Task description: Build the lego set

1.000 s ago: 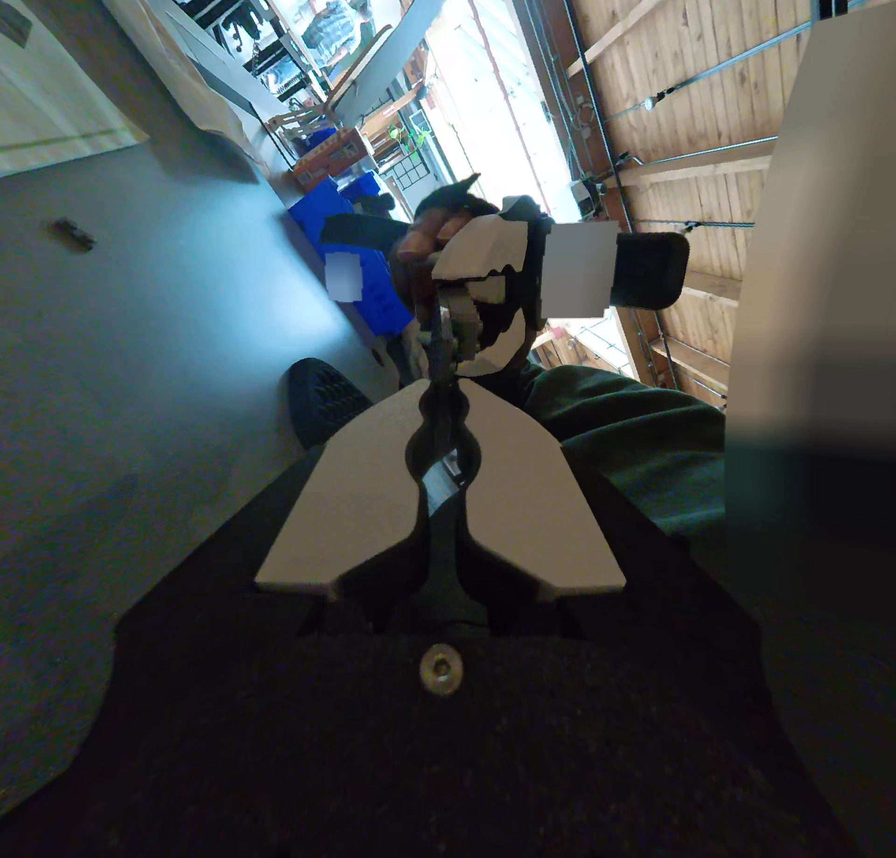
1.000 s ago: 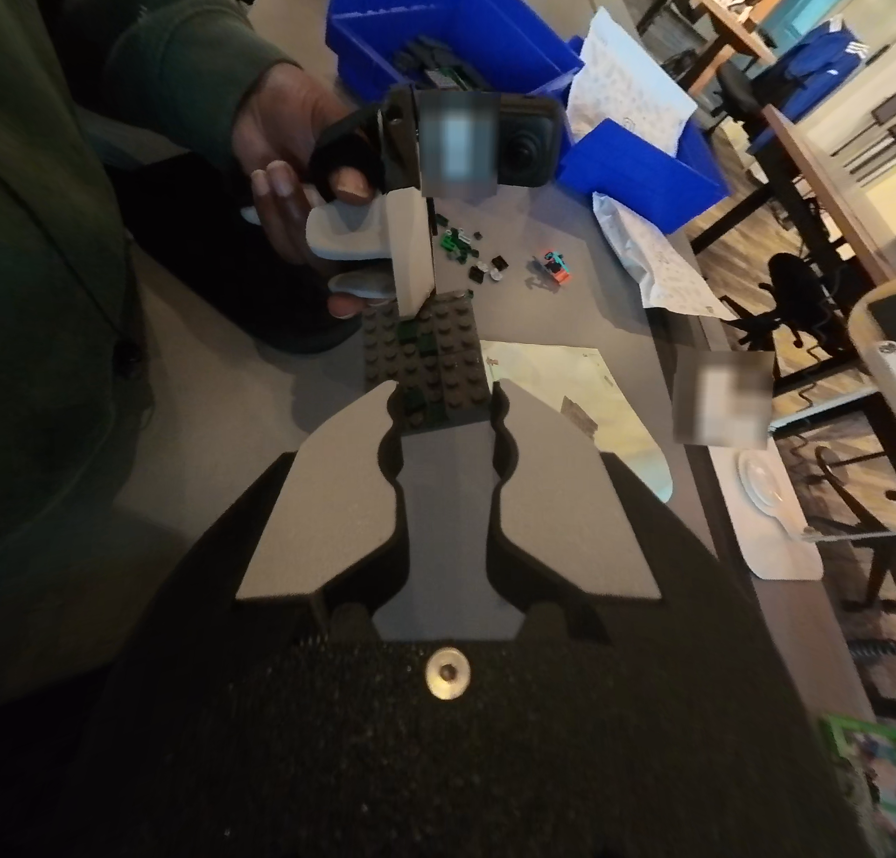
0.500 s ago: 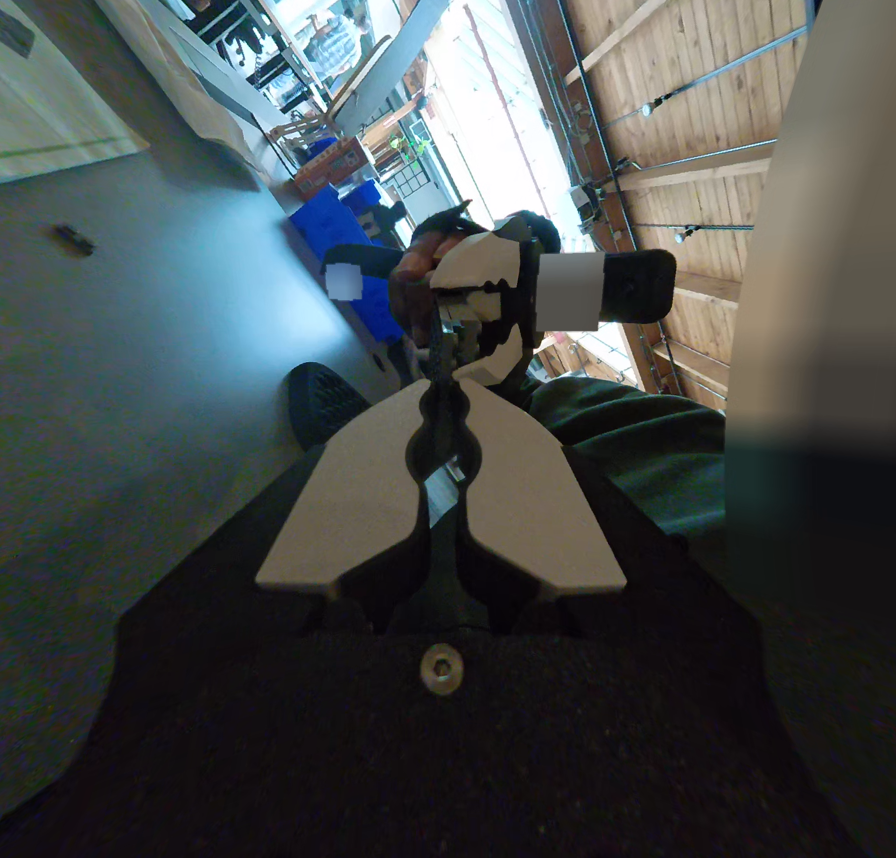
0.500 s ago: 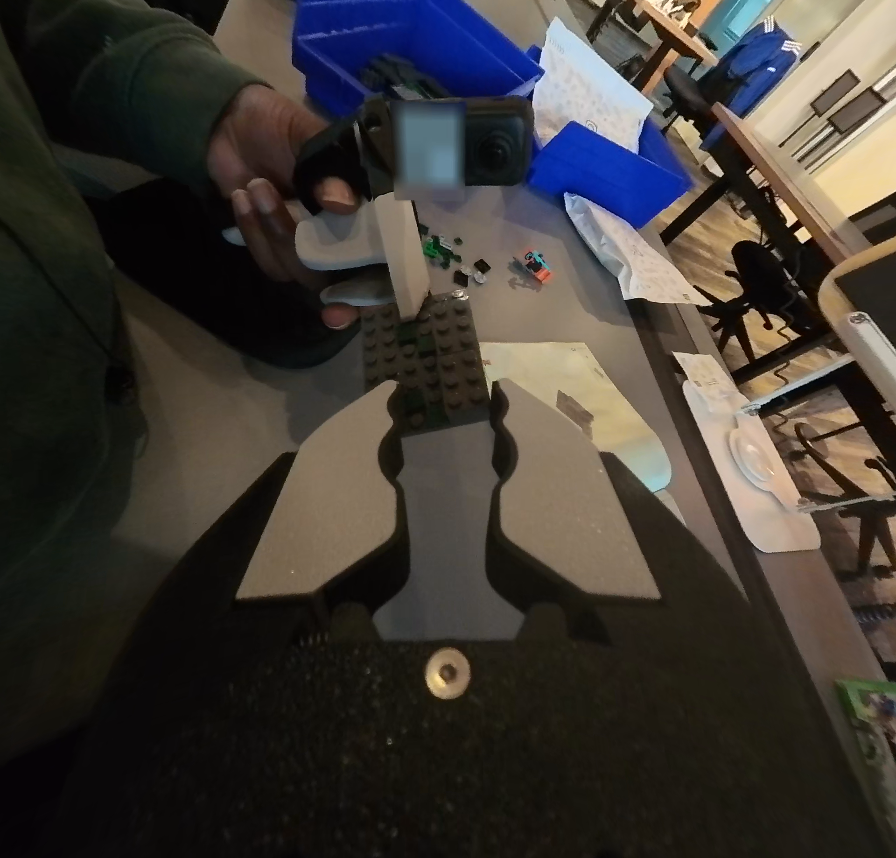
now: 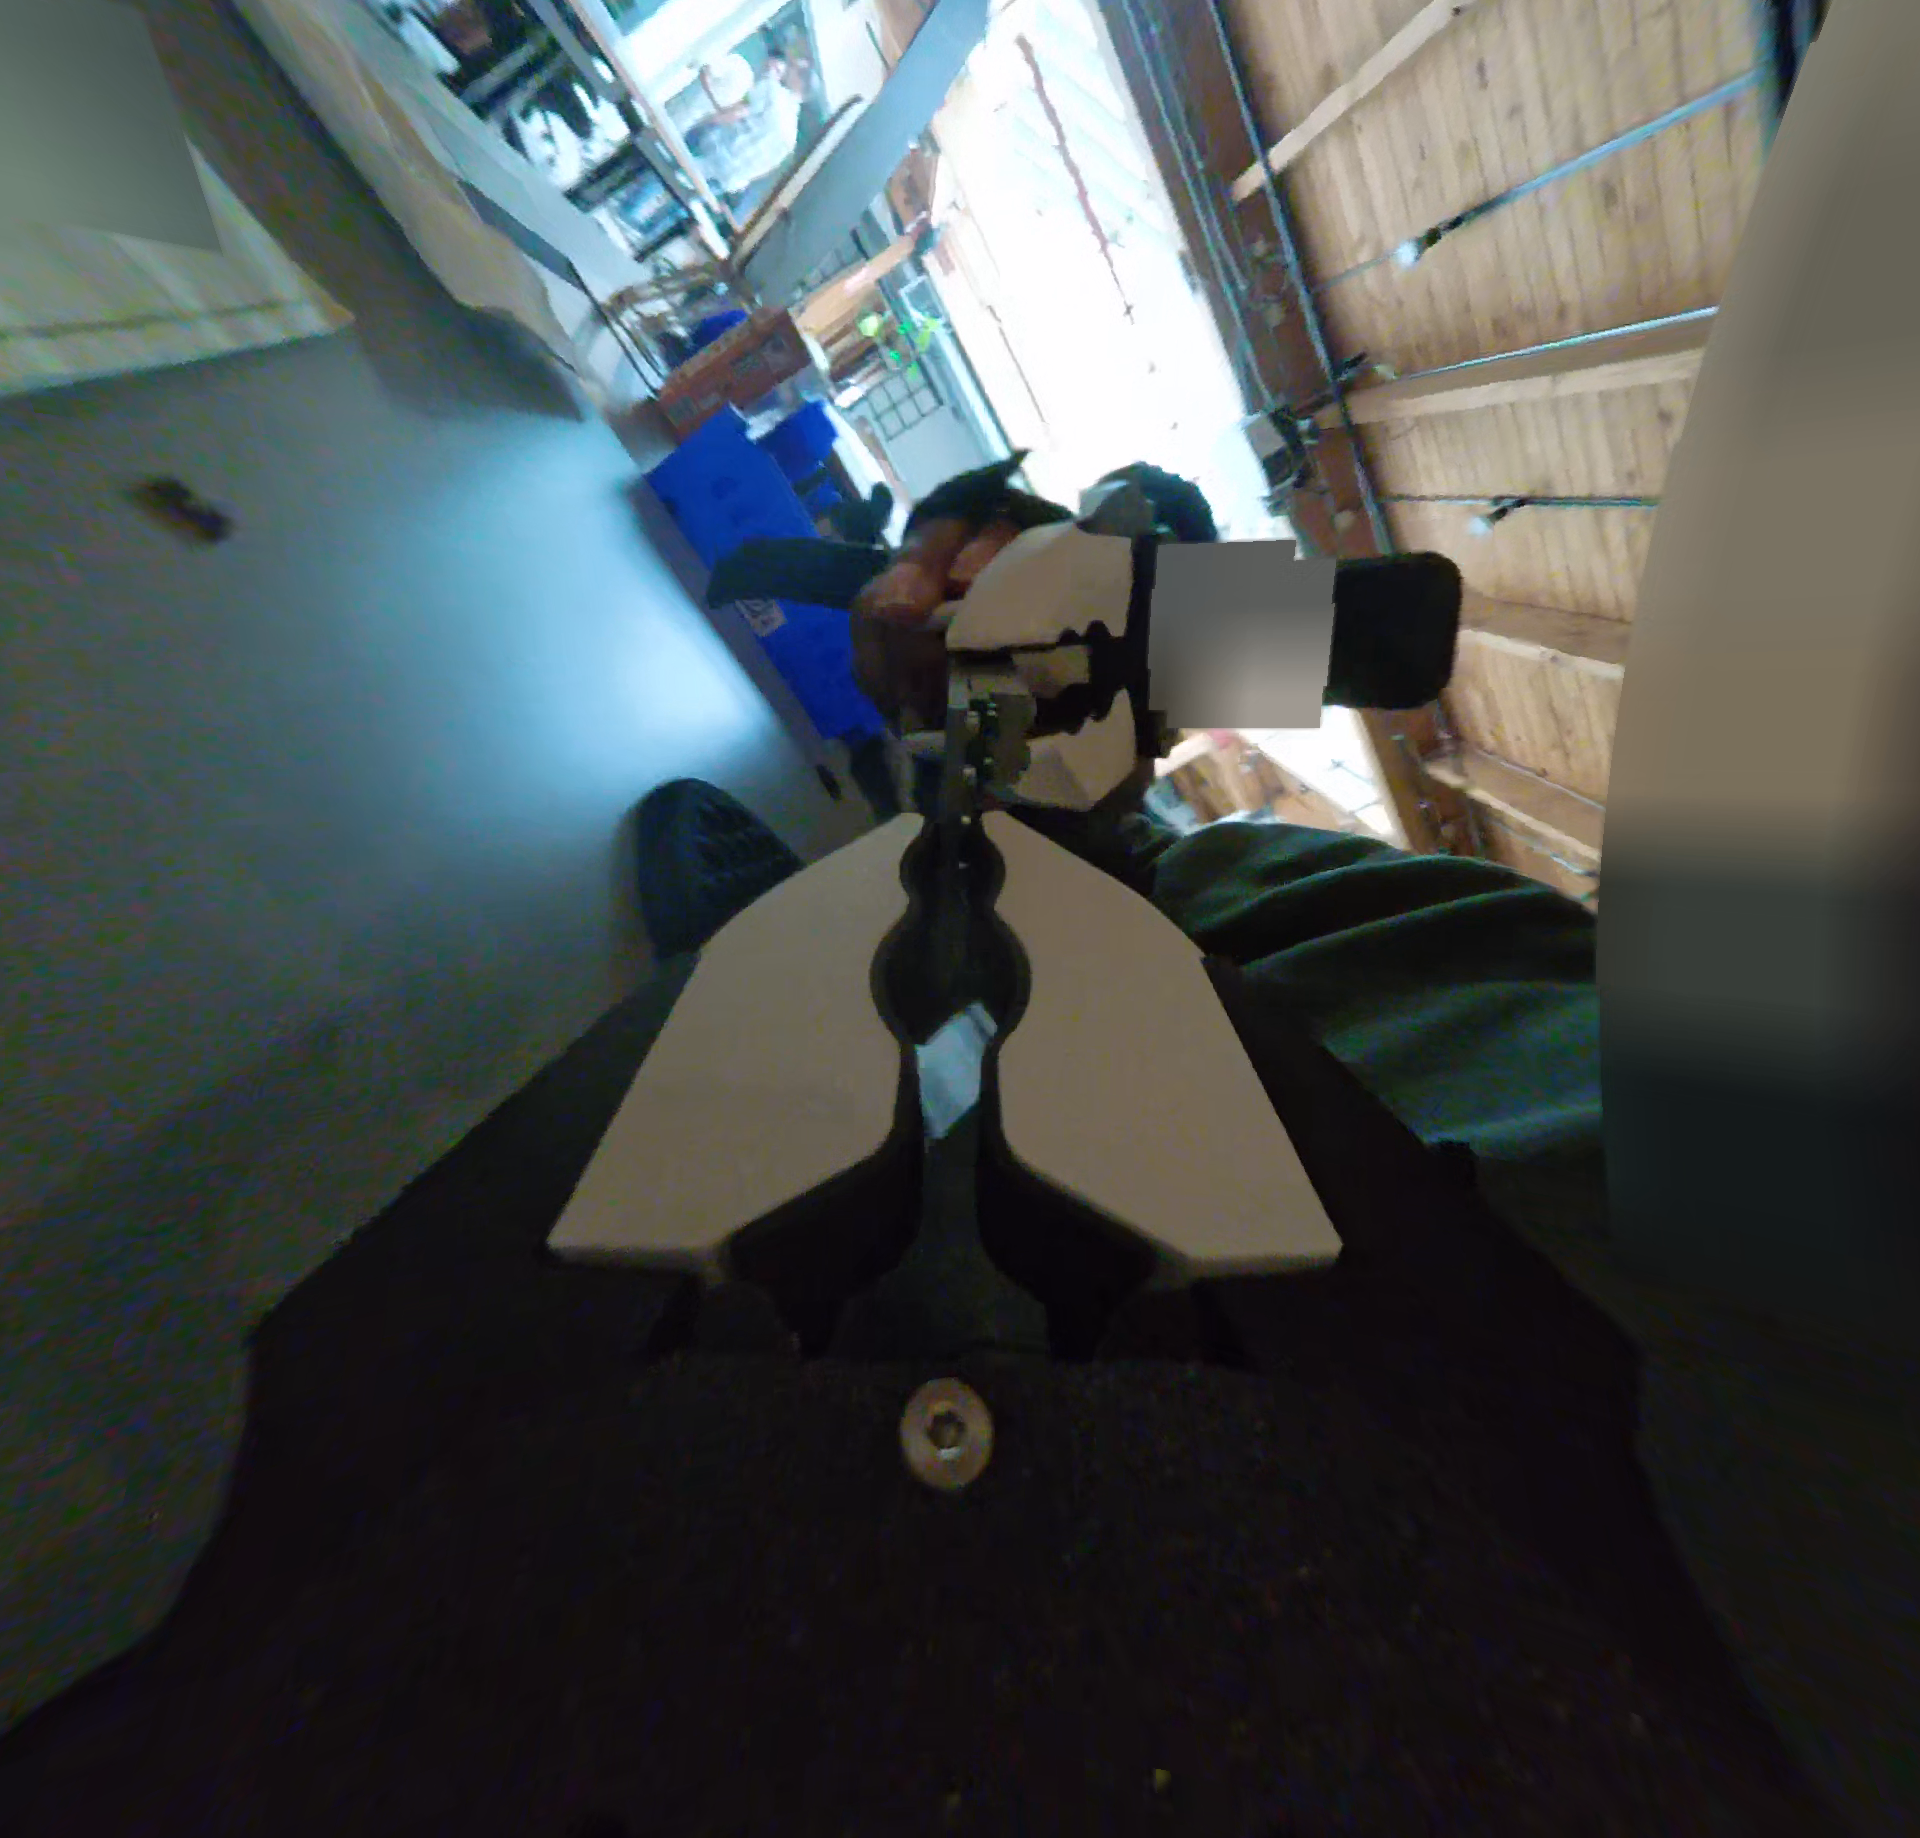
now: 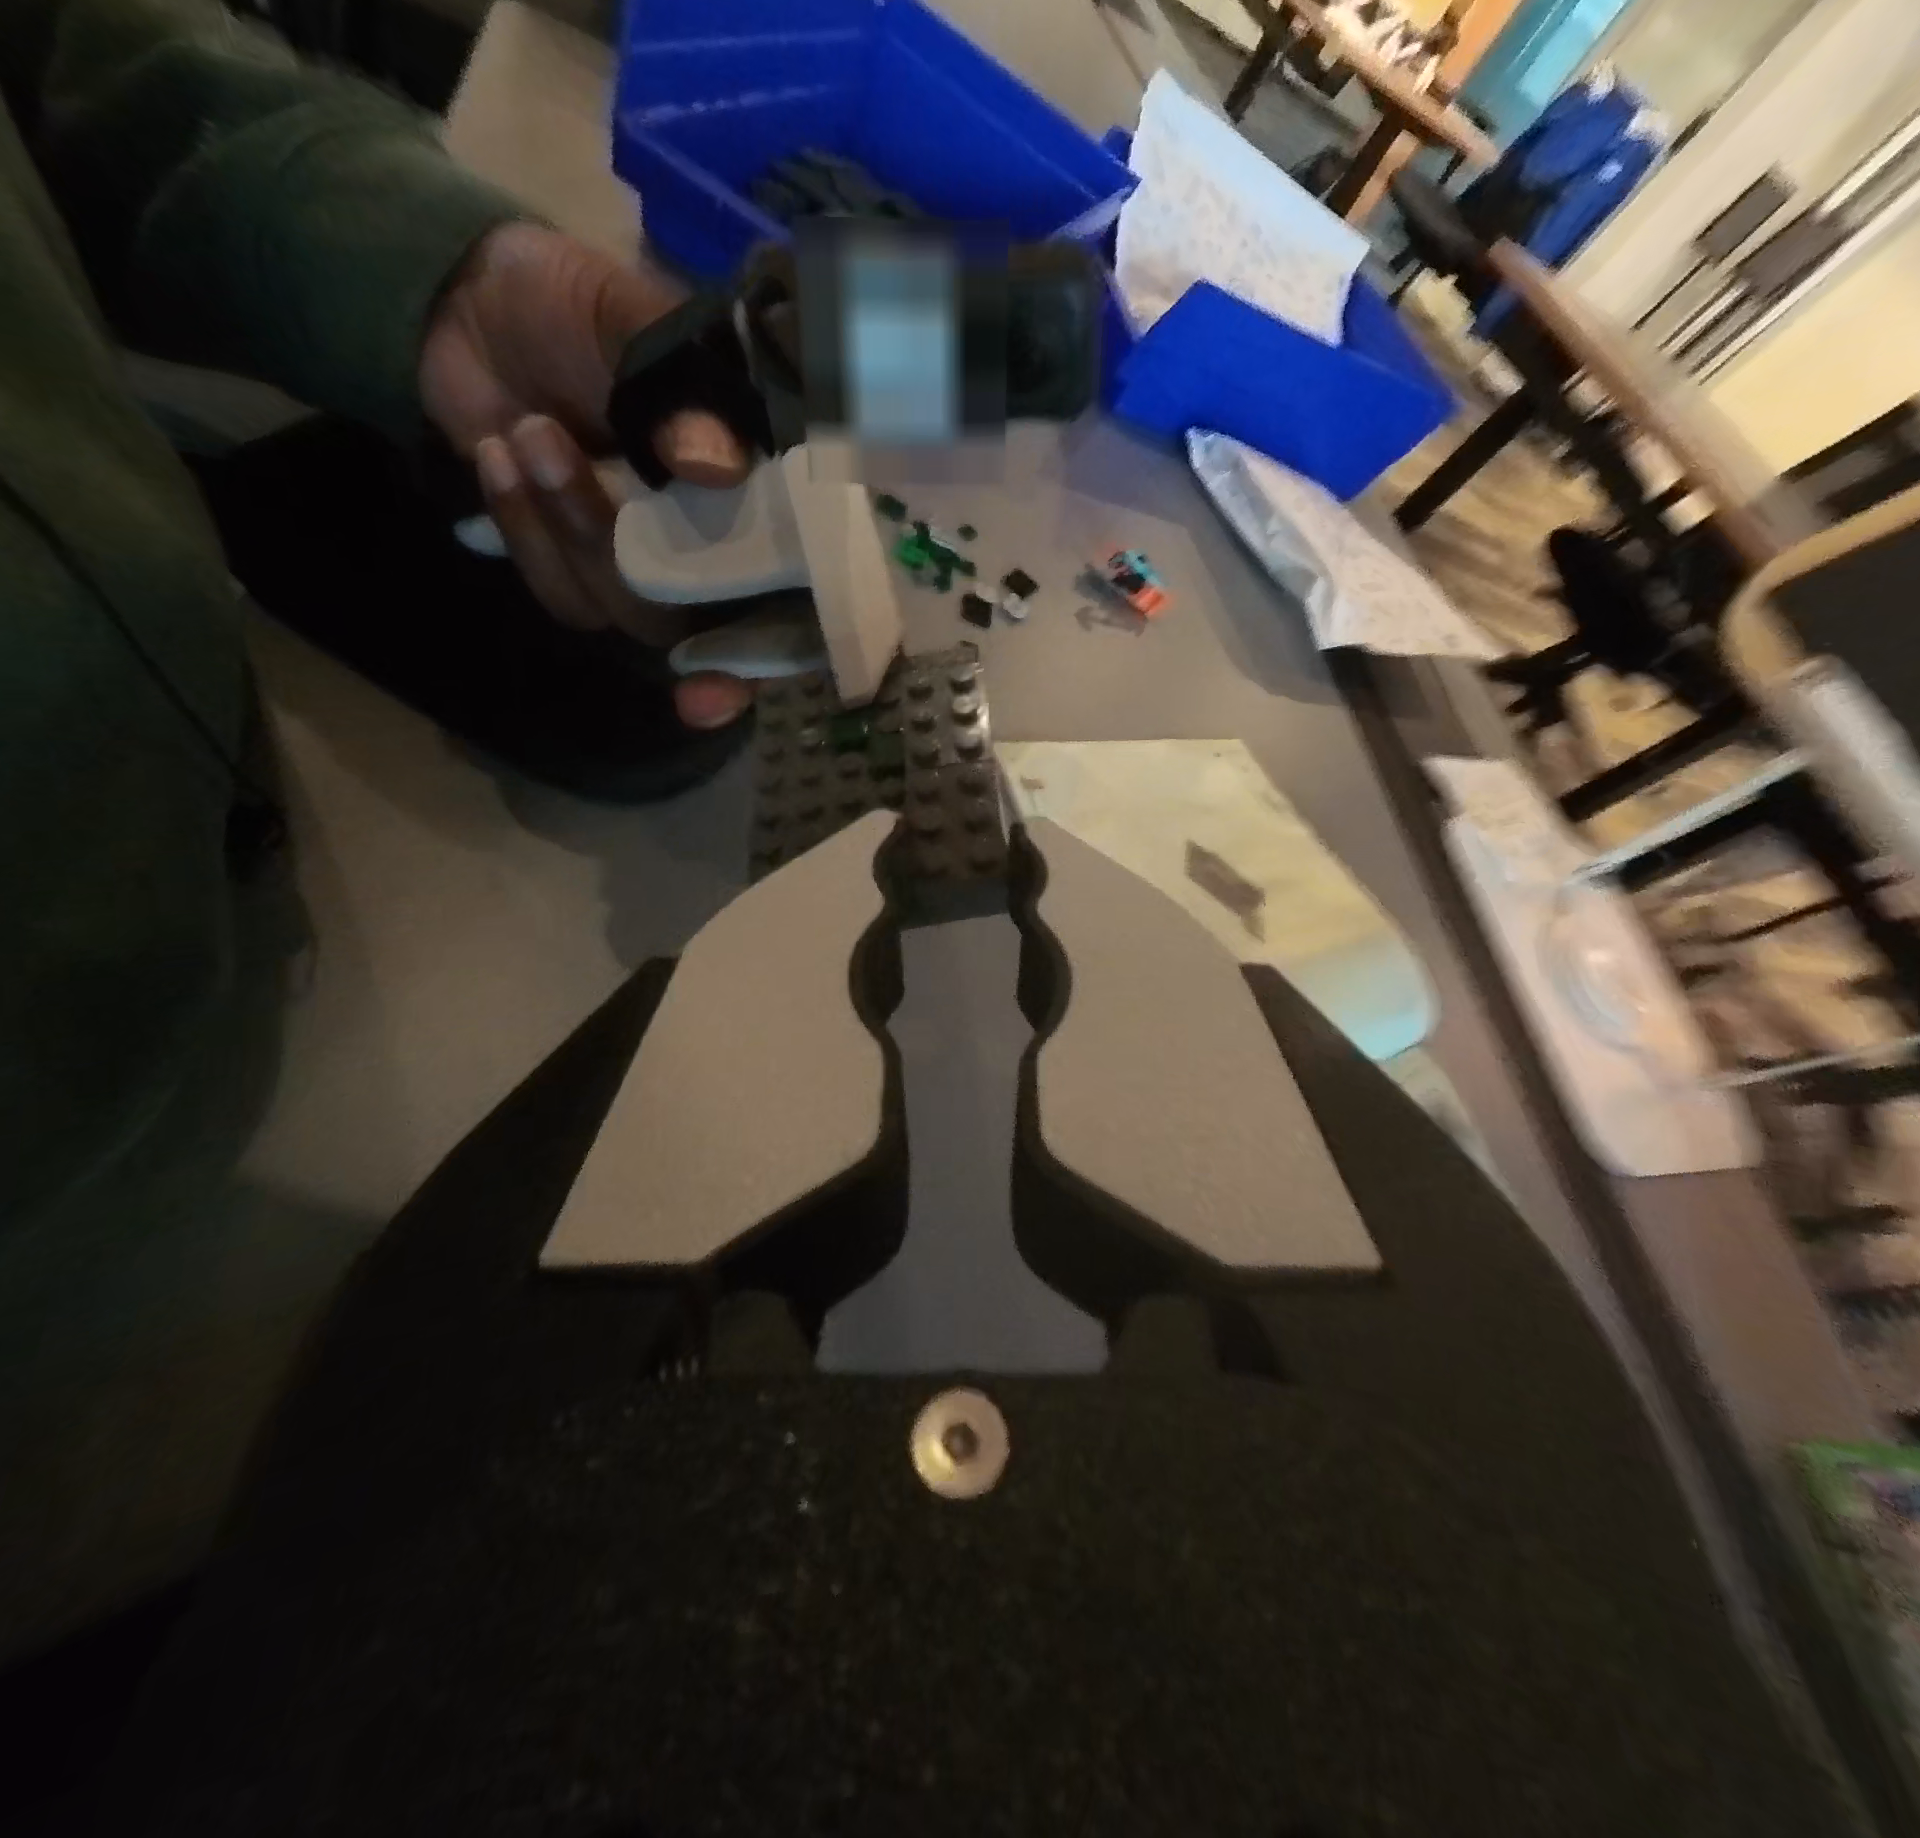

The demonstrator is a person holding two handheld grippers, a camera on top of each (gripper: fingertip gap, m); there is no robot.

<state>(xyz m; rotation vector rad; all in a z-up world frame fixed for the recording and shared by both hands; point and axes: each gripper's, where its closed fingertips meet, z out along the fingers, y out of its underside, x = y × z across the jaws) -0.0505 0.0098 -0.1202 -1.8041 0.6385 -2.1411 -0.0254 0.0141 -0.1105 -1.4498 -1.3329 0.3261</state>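
Note:
A dark grey studded lego plate [image 6: 935, 749] with small green pieces on it is held above the table between both grippers. My right gripper [image 6: 953, 843] has its fingers closed in on the plate's near end. My left gripper [image 5: 956, 838] is shut on the plate's far edge, seen edge-on [image 5: 958, 749] in the left wrist view. The left gripper also shows in the right wrist view [image 6: 862, 687], held by a hand [image 6: 520, 354]. The right gripper shows in the left wrist view [image 5: 1023, 708], facing mine.
Loose small lego pieces [image 6: 935, 562] and an orange and teal piece [image 6: 1127, 583] lie on the grey table [image 6: 520, 905]. Blue bins [image 6: 831, 157] stand behind, with paper sheets [image 6: 1195, 853] to the right. A green sleeve [image 5: 1351, 936] is close on the right. Only a small space, under 4 cm, lies between the two pairs of fingers.
The right gripper's fingers have closed from wide apart onto the plate's near end. The right view has swung and blurred. The left gripper stays shut on the plate.

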